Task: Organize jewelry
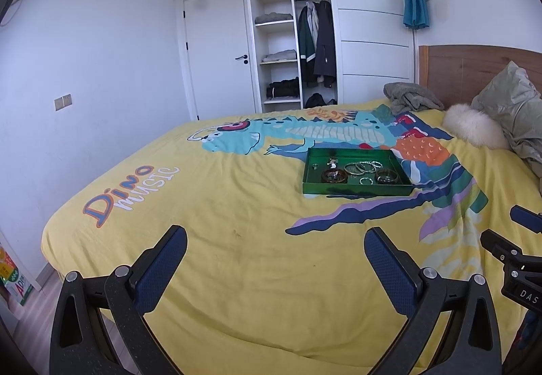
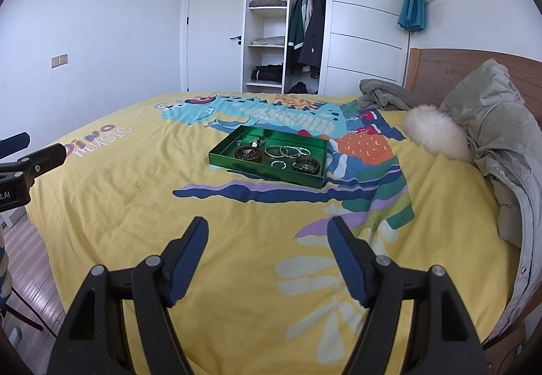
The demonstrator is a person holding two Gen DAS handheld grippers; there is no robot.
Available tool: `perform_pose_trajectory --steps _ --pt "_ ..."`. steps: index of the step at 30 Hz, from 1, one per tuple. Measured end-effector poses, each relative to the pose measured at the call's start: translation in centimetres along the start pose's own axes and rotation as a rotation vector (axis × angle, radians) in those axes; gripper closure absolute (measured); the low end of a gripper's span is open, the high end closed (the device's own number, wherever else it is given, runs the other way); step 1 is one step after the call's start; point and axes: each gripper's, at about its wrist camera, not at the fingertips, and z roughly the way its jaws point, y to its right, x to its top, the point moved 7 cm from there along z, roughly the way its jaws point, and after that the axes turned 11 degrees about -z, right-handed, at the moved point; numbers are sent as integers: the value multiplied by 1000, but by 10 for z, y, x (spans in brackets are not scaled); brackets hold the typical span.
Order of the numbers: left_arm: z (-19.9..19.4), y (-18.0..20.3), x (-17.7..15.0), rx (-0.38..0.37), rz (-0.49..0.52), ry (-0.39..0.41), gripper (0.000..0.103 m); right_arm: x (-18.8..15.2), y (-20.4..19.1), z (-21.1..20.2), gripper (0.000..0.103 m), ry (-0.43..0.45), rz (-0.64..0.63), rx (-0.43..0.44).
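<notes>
A green tray (image 1: 355,189) (image 2: 264,170) lies on the yellow bed cover, holding several silver bangles (image 1: 362,167) (image 2: 287,151), two dark brown bangles (image 1: 388,176) (image 2: 306,166), a small ring (image 1: 315,166) and other small pieces. My left gripper (image 1: 275,238) hovers open above the cover, well short of the tray, nothing between its fingers. My right gripper (image 2: 269,229) is also open and empty, nearer the bed's foot edge than the tray. Each gripper shows at the edge of the other's view.
The bed (image 1: 203,205) carries a dinosaur print. Near the wooden headboard (image 2: 437,70) lie a grey blanket (image 2: 382,94), a white fur pillow (image 2: 433,133) and an olive jacket (image 2: 501,138). Behind stand an open wardrobe (image 1: 291,36) and a white door (image 1: 216,50).
</notes>
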Motion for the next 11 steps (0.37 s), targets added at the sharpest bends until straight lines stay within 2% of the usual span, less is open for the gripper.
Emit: perform_pose_trajectory --steps 11 --pt "7 -2 1 -1 -1 -14 0 -7 2 6 32 -9 3 -1"
